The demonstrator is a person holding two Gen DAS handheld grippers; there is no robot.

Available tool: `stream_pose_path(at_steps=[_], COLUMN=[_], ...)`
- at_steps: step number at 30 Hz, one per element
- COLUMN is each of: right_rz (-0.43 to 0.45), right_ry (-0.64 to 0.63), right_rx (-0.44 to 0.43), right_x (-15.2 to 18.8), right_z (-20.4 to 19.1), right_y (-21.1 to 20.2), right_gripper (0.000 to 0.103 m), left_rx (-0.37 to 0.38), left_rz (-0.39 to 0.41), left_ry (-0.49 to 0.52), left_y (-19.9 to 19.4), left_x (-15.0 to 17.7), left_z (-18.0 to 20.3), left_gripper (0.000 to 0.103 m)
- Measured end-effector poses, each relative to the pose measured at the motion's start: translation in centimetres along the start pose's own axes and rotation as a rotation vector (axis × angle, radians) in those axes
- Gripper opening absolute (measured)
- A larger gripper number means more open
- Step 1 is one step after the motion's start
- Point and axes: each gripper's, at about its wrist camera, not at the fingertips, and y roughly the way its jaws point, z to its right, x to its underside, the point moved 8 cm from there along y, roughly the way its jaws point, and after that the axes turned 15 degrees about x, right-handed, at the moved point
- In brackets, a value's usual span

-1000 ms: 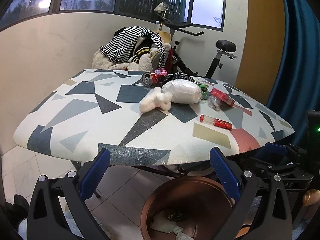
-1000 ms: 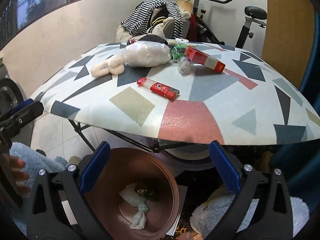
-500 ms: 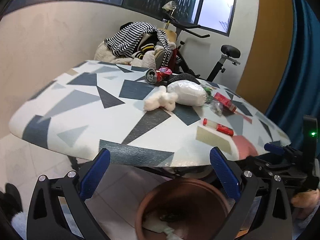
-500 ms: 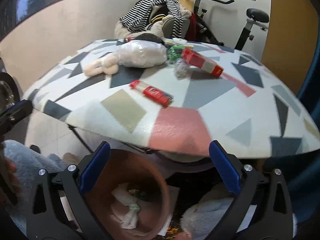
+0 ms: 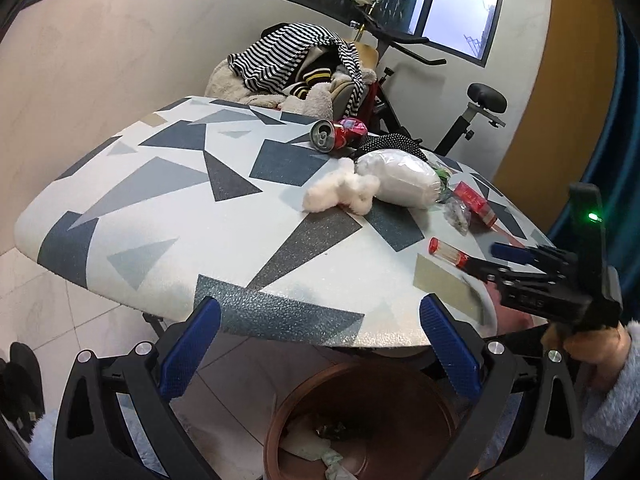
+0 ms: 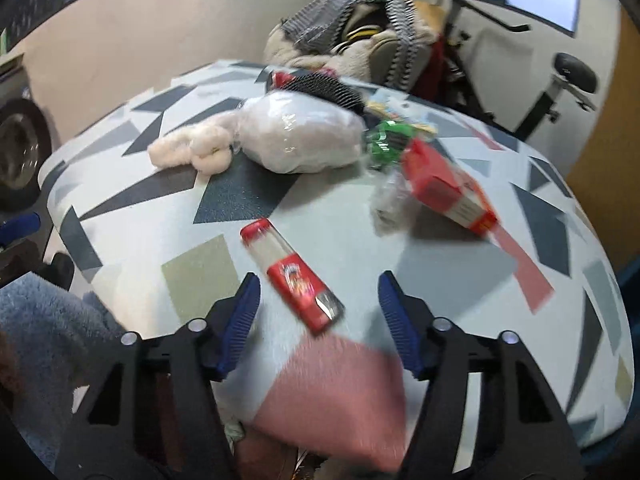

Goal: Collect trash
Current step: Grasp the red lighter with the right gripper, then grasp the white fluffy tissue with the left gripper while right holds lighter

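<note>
Currently the red tube (image 6: 291, 276) lies near the table (image 6: 460, 280) edge, between the spread, empty right gripper (image 6: 318, 300) fingers. It could be knocked off if nudged. Nothing is held by the wide-open left gripper (image 5: 320, 334), poised above the bin (image 5: 360, 420).

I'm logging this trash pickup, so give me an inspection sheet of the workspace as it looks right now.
Surface: geometric-patterned tabletop, trash bunched at its far right.
Job's things: red-capped clear tube lying flat nearest the right tool; red cardboard box; crumpled clear wrapper; green wrapper; white stuffed plastic bag; white fluffy wad; red soda can on its side; round brown bin on the floor, holding some scraps.
Clutter: striped clothing pile behind the table.
Grippers: left tool open, empty; right tool open, straddling the tube's end.
Cables: nothing seen.
Surroundings: exercise bike, windows.
</note>
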Motion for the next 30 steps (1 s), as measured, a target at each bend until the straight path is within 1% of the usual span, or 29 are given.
stream_pose_path(at_steps=[2, 5, 7, 10, 12, 13, 14, 20, 22, 25, 26, 27, 30], right_rz=[-0.011, -0.014, -0.016, 0.006, 0.003, 0.002, -0.001, 0.021, 0.034, 0.062, 0.082, 0.088, 0.118], right_ry=[-0.025, -0.004, 0.031, 0.018, 0.026, 0.031, 0.036, 0.034, 0.063, 0.107, 0.15, 0.165, 0.192], right_rx=[-0.011, -0.048, -0.082, -0.084, -0.098, -0.103, -0.113, -0.16, -0.183, -0.178, -0.18, -0.177, -0.152], right_x=[-0.4, -0.9, -1.0, -0.7, -0.6, -0.5, -0.5, 0.3, 0.5, 0.5, 0.4, 0.5, 0.4], right_z=[-0.7, -1.3, -1.5, -2.0, -2.1, -2.0, -2.1, -2.3, -2.2, -1.6, -1.0, -0.9, -0.3], right_y=[1.1, 1.9, 2.0, 1.7, 1.6, 1.6, 1.4, 0.4, 0.0, -0.7, -1.3, -1.4, -2.0], right_gripper=[0.06, 0.06, 0.053, 0.045, 0.036, 0.034, 0.029, 0.027, 0.027, 0.027, 0.027, 0.027, 0.027], left_rx=[0.002, 0.006, 0.009, 0.01, 0.014, 0.015, 0.016, 0.006, 0.004, -0.007, -0.013, -0.018, -0.016], left_rz=[-0.002, -0.009, -0.014, -0.024, -0.035, -0.039, -0.044, -0.046, -0.044, -0.042, -0.045, -0.048, -0.05], left_ry=[0.0, -0.001, 0.0, 0.003, 0.005, 0.005, 0.007, 0.017, 0.019, 0.038, 0.049, 0.056, 0.092], left_y=[0.2, 0.6, 0.9, 1.2, 1.5, 1.6, 1.7, 1.7, 1.7, 1.4, 1.3, 1.3, 1.3], left_x=[0.0, 0.0, 0.0, 0.1, 0.3, 0.4, 0.5, 0.7, 0.6, 0.5, 0.4, 0.3, -1.0], left_z=[0.1, 0.2, 0.3, 0.5, 0.6, 0.7, 0.8, 0.9, 0.9, 1.1, 1.2, 1.3, 1.7], left_gripper=[0.097, 0.097, 0.097, 0.097, 0.097, 0.097, 0.097, 0.097, 0.097, 0.097, 0.097, 0.097, 0.097])
